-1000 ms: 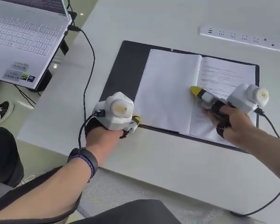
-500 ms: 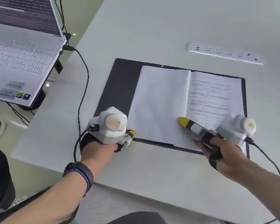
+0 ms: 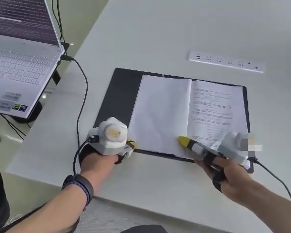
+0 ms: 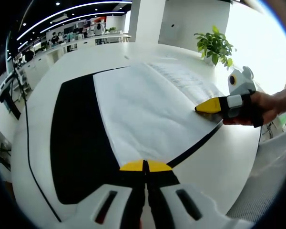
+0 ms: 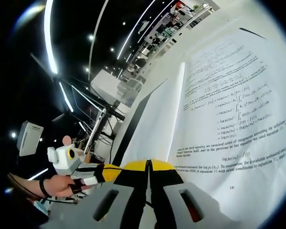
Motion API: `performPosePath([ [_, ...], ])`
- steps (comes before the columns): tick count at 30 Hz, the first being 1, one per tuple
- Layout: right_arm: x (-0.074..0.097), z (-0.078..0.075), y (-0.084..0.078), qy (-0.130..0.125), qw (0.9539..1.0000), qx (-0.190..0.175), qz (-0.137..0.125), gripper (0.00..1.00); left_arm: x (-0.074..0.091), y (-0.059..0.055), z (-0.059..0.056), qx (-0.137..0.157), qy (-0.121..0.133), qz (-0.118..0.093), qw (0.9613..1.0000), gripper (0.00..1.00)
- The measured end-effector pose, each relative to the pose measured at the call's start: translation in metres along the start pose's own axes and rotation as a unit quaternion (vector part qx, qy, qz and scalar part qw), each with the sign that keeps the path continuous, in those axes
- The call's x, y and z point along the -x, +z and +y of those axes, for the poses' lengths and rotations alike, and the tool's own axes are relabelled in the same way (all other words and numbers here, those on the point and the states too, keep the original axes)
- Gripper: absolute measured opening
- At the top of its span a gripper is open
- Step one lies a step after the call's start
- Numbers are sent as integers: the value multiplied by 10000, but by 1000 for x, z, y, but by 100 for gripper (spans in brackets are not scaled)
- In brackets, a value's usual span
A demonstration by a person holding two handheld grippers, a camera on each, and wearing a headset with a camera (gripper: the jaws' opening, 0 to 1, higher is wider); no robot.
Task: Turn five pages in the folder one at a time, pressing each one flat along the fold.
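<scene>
Since a sec ago the right tongs (image 3: 184, 141) slid along the fold (image 3: 188, 109) from abt mid-page to its near end. Press stroke looks nearly done, so next page turn prob due. Jaws together, nothing held, tip on the paper. Left tongs (image 3: 130, 145) unmoved, also closed & empty, at near-left corner of the blank page (image 3: 160, 114). Folder (image 3: 115, 97) lies open mid-desk (image 3: 184, 29), printed page (image 3: 216, 109) on right.
</scene>
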State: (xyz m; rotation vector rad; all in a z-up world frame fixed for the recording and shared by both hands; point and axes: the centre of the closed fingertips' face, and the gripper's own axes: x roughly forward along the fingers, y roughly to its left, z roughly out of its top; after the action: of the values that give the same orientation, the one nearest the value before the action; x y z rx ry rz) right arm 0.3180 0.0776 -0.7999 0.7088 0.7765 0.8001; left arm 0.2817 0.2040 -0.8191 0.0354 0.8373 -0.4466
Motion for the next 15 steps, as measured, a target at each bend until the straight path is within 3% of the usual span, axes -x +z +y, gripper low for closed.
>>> performPosePath([
  [10, 11, 3, -16, -31, 10000, -39, 73, 0, 0, 0, 0, 21, 9, -41, 10000, 0],
  [12, 13, 2, -18, -52, 9999, -108, 43, 0, 0, 0, 1, 148, -33, -56, 9999, 0],
  [15, 16, 2, -20, -90, 9998, -182, -35, 0, 0, 0, 0, 66, -21, -36, 10000, 0],
])
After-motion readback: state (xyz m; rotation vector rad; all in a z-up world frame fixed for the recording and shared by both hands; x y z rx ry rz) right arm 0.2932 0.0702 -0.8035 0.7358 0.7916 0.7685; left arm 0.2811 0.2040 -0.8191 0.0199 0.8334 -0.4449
